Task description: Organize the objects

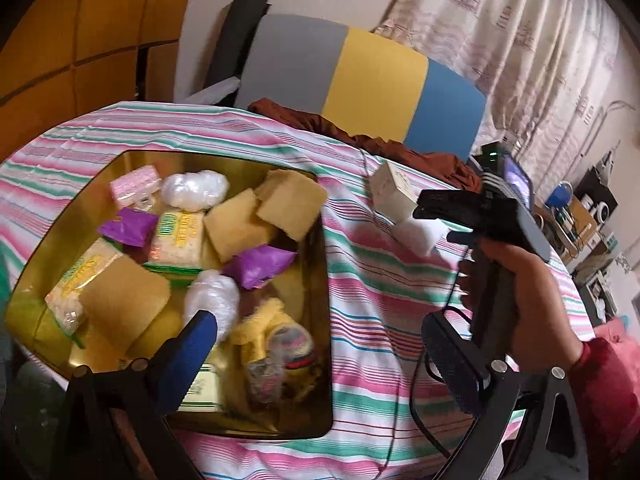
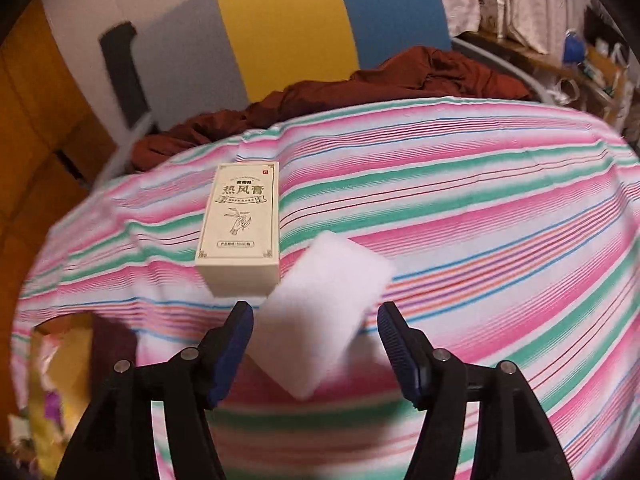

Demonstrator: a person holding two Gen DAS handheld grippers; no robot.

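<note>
A white sponge block (image 2: 324,312) lies on the striped cloth (image 2: 480,240), between the spread fingers of my open right gripper (image 2: 316,340); neither pad touches it. A cream box with Chinese print (image 2: 240,224) lies just beyond it to the left. In the left wrist view the same box (image 1: 394,190) and sponge (image 1: 416,236) lie under the right gripper's body (image 1: 476,208). My left gripper (image 1: 320,344) is open and empty above a gold tin (image 1: 324,320) holding yellow sponges (image 1: 120,304), purple sachets (image 1: 260,266), cracker packs and wrapped white balls.
A brown garment (image 2: 400,76) is heaped at the table's far edge before a grey, yellow and blue chair back (image 2: 280,28). A black cable (image 1: 404,392) runs over the cloth right of the tin. Cluttered shelves (image 1: 580,216) stand at the right.
</note>
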